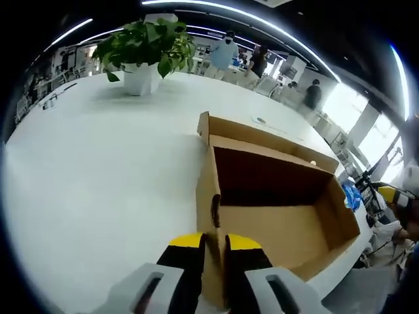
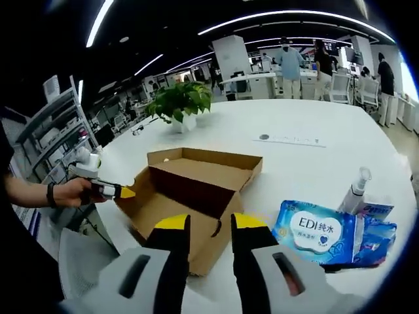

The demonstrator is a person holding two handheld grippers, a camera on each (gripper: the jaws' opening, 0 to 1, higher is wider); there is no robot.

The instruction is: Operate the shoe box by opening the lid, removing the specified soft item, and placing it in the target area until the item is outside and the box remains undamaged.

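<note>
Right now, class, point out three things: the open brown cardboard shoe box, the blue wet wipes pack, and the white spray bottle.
Open brown cardboard shoe box (image 2: 171,210): right gripper view, inner floor.
Blue wet wipes pack (image 2: 313,239): right gripper view, white label.
White spray bottle (image 2: 353,194): right gripper view, bottle body.

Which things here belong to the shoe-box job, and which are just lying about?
Job: cardboard box, lying open; left gripper at its wall; right gripper; blue wipes pack beside the box.
Lying about: potted plant, spray bottle.
</note>
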